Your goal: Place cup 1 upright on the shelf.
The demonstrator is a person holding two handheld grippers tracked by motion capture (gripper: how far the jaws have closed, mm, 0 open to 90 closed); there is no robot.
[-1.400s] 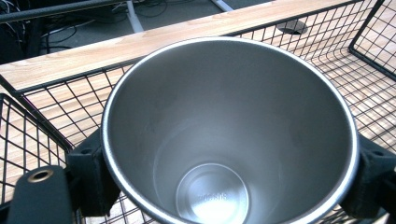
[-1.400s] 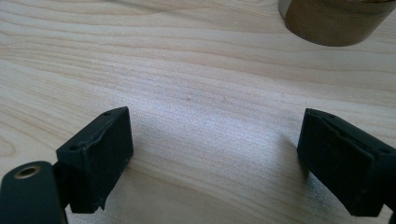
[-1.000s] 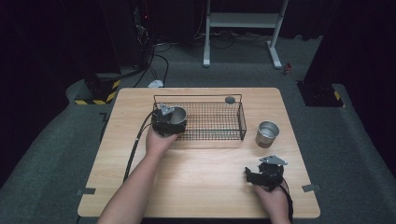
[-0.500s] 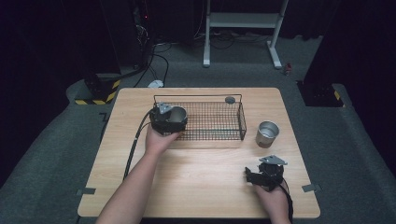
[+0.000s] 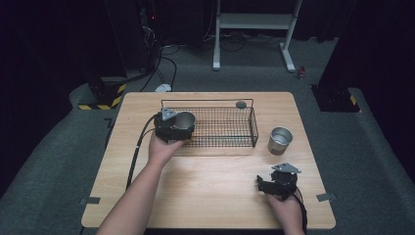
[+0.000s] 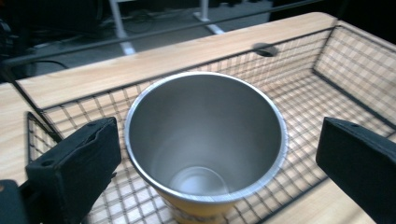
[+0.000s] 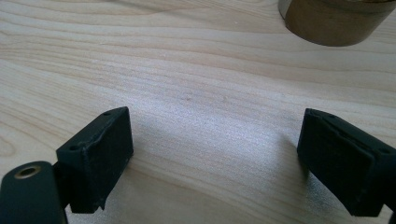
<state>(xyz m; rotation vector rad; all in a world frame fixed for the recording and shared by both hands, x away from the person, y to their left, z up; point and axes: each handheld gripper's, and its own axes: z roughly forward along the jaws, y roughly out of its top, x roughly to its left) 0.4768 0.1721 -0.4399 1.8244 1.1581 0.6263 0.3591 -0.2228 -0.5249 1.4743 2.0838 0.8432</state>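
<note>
Cup [image 6: 205,144] is sitting upright in the basket's [image 5: 253,128] left end, at about 9 o'clock inside the wire walls, w/ the left gripper [image 5: 172,126] hanging round it. In the left gripper view the jaws are standing wide on both sides of the rim, not touching it, so nothing is being held. Right gripper [image 5: 277,184] is resting low on the table [image 5: 210,186] near the 5 o'clock corner, jaws also spread wide, nothing between them, just bare wood.

Risks, as I'm judging it: the left jaws are flanking the cup closely, esp. the left one, which is sitting just beside the wall. Pulling the hand back at a slant could be clipping the rim and tipping the cup over on the mesh. The wire floor is giving an uneven seat, so a light knock may be enough. Lifting straight up first looks safer.

Count: 2 cups, one in the basket and a second cup [image 5: 280,140] standing on the table at 3 o'clock, just outside the basket's right wall. 1 basket. 1 small dark disc [image 5: 241,104] on the table at 12 o'clock behind the basket. 2 grippers.
</note>
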